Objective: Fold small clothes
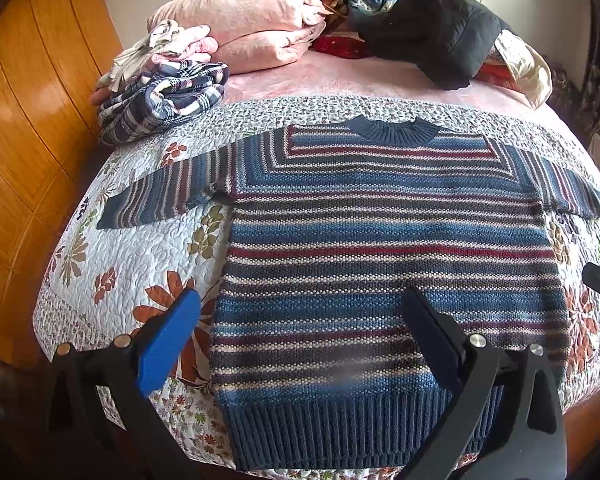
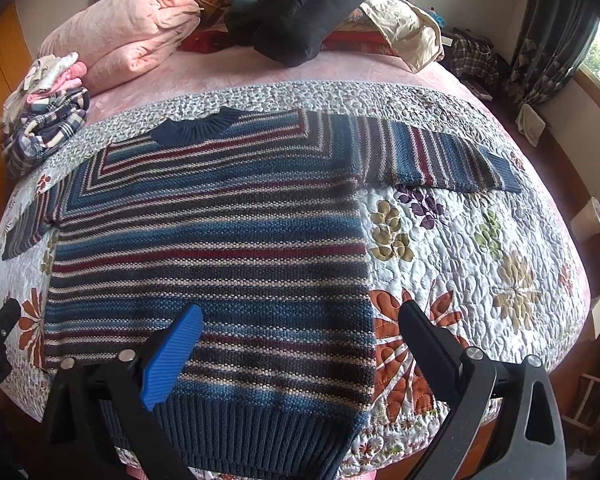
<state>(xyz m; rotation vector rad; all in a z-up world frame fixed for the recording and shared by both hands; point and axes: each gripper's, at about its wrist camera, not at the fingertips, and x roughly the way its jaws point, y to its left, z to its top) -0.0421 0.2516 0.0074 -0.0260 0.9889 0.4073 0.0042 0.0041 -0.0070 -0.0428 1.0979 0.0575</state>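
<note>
Left wrist view, L to R: plaid clothes pile (image 1: 162,100) at far-left bed edge, then striped sweater (image 1: 384,248) spread flat, front up, on floral quilt (image 1: 140,256), sleeves out to both sides, collar twd headboard, ribbed hem nearest cam. Left gripper (image 1: 300,344) sits over hem's left corner w/ fingers wide apart, nothing between them. Right wrist view: right gripper (image 2: 300,348) likewise spread apart and empty above hem's right corner, blue finger pad (image 2: 172,360) over the knit, black finger (image 2: 432,348) over bare quilt.
</note>
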